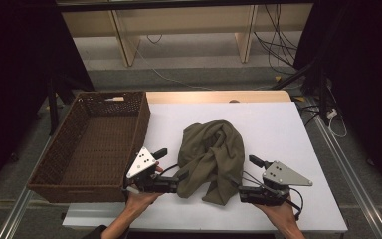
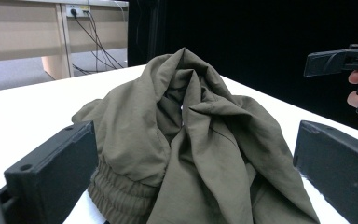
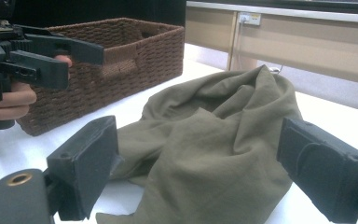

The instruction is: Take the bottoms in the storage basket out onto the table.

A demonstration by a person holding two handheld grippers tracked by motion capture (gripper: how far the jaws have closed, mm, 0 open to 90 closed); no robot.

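A crumpled olive-green cloth [image 1: 211, 154] lies in a heap on the white table [image 1: 283, 129], slightly toward the near side. My left gripper [image 1: 170, 169] is at the cloth's left edge and points right at it, jaws wide open. In the left gripper view the cloth [image 2: 186, 130] fills the space between the jaws, its ribbed hem lowest. My right gripper [image 1: 247, 178] is at the cloth's lower right corner, also open. In the right gripper view the cloth [image 3: 214, 135] lies between its jaws. Neither gripper holds the fabric.
A brown wicker basket [image 1: 142, 124] stands empty at the table's left side, close behind the left hand, and shows in the right gripper view as the basket [image 3: 121, 56]. Bare white table lies to the right of and beyond the cloth. Cables run across the floor beyond the table.
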